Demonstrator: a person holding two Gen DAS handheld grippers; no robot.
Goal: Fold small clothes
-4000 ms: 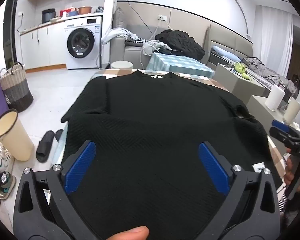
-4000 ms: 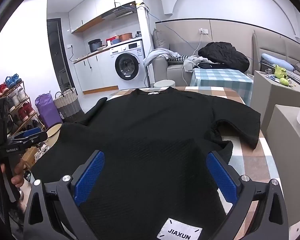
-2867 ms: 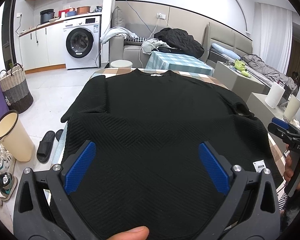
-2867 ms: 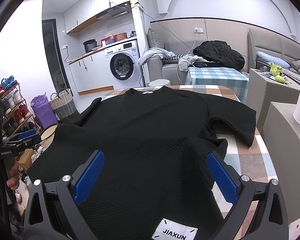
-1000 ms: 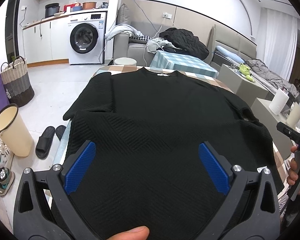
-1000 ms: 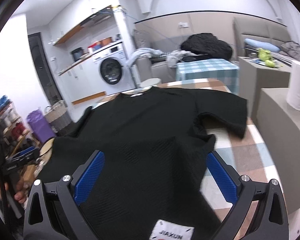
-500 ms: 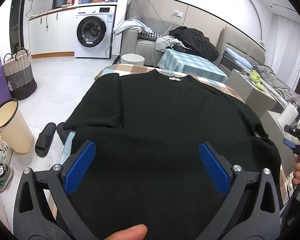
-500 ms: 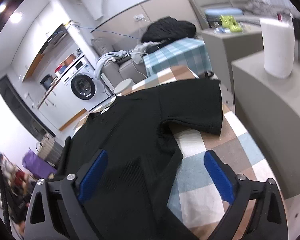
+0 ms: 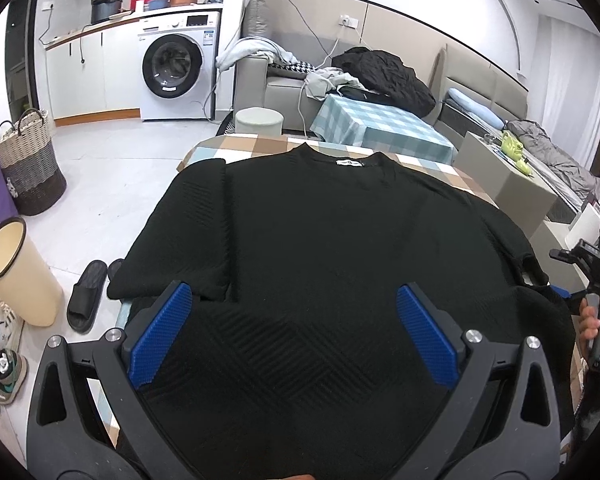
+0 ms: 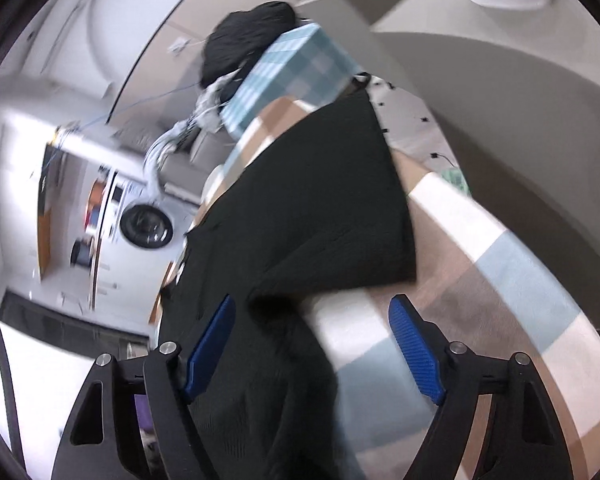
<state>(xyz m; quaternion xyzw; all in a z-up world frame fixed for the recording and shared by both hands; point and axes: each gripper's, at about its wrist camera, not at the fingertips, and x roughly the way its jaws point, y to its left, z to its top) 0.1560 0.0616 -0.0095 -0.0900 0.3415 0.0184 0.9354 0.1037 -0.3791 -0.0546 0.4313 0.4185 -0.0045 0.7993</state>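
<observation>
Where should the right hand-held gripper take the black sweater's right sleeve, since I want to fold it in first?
Grip the sleeve at its cuff edge, coming from the bare tablecloth side. The cuff lies flat with its edge exposed there.

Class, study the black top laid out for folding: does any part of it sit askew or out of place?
Yes. The black top lies flat on the checked table, but its left sleeve hangs past the table edge, while the right sleeve rests fully on the cloth.
</observation>
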